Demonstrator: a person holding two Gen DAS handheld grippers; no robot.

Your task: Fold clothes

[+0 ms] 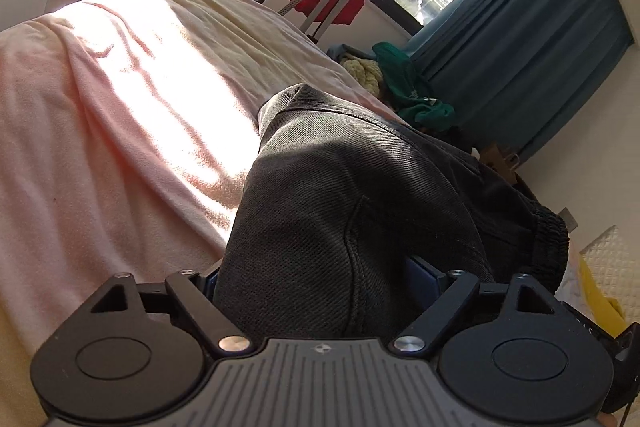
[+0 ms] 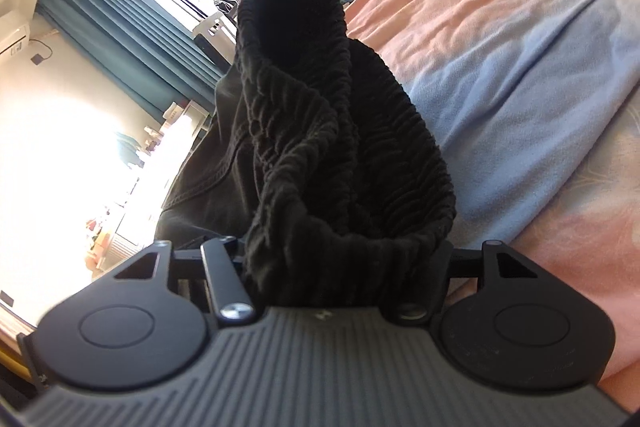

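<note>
We tilt both grippers down at the bed: left gripper and right gripper grasp the black trousers

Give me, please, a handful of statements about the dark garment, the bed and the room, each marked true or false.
1. The dark garment lies on a bed with a pink blanket. True.
2. The garment's waistband is gathered elastic. True.
3. The curtains are red. False: they are teal.
4. A green garment lies beyond the bed's far end. True.
5. The left hand-held gripper hangs over bare floor. False: dark fabric fills the space between its fingers.
</note>
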